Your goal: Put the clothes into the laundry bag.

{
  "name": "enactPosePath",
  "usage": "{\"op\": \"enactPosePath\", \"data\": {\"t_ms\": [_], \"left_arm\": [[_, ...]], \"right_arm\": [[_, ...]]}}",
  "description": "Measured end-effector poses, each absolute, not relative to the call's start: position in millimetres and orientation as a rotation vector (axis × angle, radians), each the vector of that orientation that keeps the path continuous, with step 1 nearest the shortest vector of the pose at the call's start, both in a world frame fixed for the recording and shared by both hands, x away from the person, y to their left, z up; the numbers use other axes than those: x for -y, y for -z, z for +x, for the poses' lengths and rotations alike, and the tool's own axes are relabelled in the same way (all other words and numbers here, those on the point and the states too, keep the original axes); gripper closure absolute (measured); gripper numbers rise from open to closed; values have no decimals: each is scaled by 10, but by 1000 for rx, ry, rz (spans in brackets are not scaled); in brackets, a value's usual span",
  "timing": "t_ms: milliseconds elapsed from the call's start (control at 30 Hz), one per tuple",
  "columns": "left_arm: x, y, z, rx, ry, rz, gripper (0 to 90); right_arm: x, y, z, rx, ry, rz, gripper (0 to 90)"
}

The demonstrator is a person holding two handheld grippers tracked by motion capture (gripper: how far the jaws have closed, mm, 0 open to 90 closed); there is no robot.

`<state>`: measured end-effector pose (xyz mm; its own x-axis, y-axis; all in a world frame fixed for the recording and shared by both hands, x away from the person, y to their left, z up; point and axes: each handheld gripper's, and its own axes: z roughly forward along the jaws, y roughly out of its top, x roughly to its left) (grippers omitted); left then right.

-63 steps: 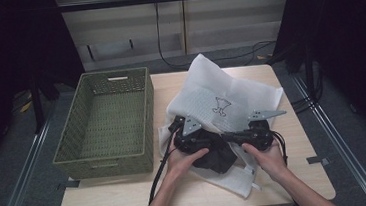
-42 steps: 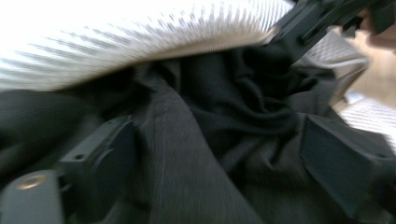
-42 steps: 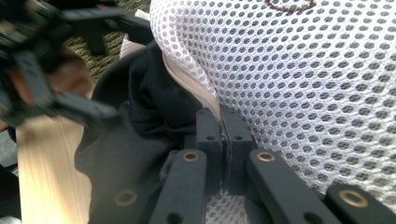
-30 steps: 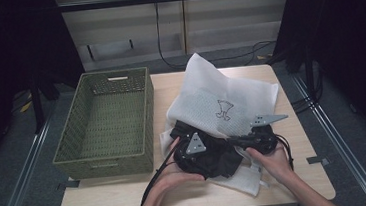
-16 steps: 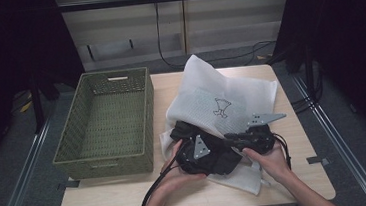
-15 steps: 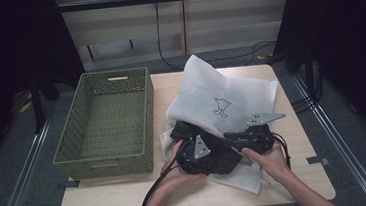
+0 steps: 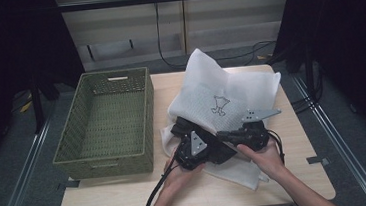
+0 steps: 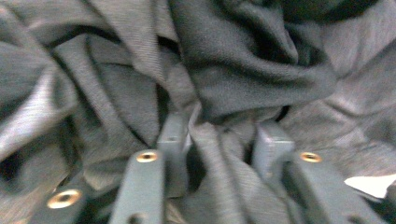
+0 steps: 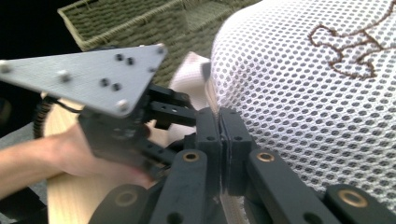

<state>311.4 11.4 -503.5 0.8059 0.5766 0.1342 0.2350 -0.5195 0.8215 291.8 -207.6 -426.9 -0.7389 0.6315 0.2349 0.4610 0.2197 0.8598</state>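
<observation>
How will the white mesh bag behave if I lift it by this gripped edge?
Probably floppy: the white mesh bag slumps in soft folds. Likely light, being thin, perforated fabric. With the right gripper shut on its edge, a lift would probably raise that edge first while the rest sags.

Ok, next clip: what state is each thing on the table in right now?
White mesh bag: lying on the table, its near edge lifted open.
Dark grey garment: crumpled, a fold between the left gripper's fingers.
Left gripper: has just been closing on that fold.
Right gripper: shut on the bag's edge.
Green woven basket: upright, empty.
</observation>
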Motion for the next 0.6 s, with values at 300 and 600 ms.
{"op": "enactPosePath", "data": {"t_ms": [300,600], "left_arm": [[-40,4937,3232,-697,-405,1953,732],[-10,4410,3375,-711,-406,1780,753]], "right_arm": [[2003,3948,2878,-2273,-1690,987,886],[1945,3483,2934,-2149,-1874,936,888]]}}
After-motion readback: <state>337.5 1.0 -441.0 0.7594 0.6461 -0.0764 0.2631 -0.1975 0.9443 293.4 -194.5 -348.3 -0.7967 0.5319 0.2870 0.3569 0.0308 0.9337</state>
